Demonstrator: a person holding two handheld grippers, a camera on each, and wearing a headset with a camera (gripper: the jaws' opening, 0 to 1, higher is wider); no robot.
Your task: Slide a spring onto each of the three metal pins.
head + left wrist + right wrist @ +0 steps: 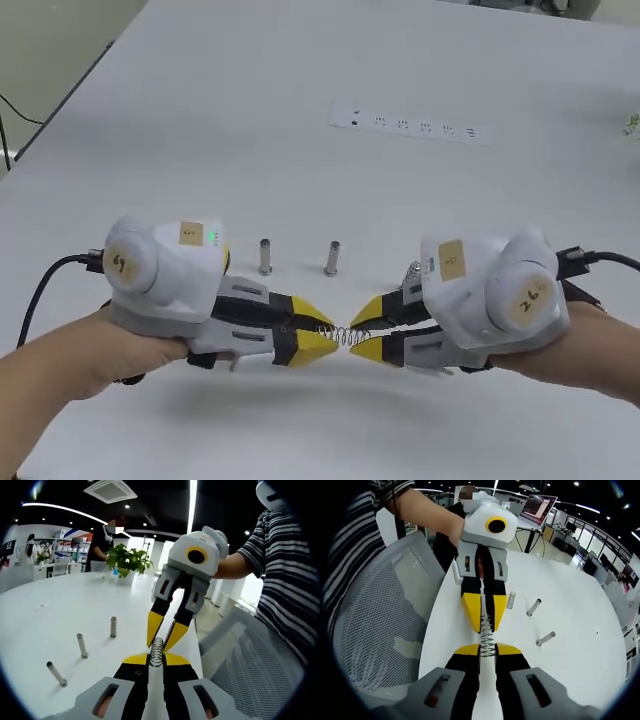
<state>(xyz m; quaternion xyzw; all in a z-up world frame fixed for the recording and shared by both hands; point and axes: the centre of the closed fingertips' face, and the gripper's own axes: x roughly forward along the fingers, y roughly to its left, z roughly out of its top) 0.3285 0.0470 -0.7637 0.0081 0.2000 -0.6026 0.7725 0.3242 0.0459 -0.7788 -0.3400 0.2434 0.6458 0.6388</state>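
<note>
- On the left of the white table (200, 120), a hand (80, 355) held the left gripper (322, 338) level. Its yellow-tipped jaws were pressed together on one end of a spring (342, 335).
- Just behind those jaws, the first bare pin (265, 256) stood upright on the table, with the second bare pin (332, 258) near it on the right.
- Between the two grippers the spring hung level above the table, bridging tip to tip. From above, how far each end reached into the jaws was hidden.
- The right gripper (356, 334) faced the left one, its jaws drawn into a narrow V that pinched the spring's other end.
- Behind the right gripper, the third pin (412, 272) was mostly covered by the gripper's body in the head view. In the left gripper view it stood clear, sleeved in a second spring (113, 626).
- Farther back and to the right lay a white power strip (410, 125).
- At the far right edge, something small (633, 125) was cut off and too blurred to make out.
</note>
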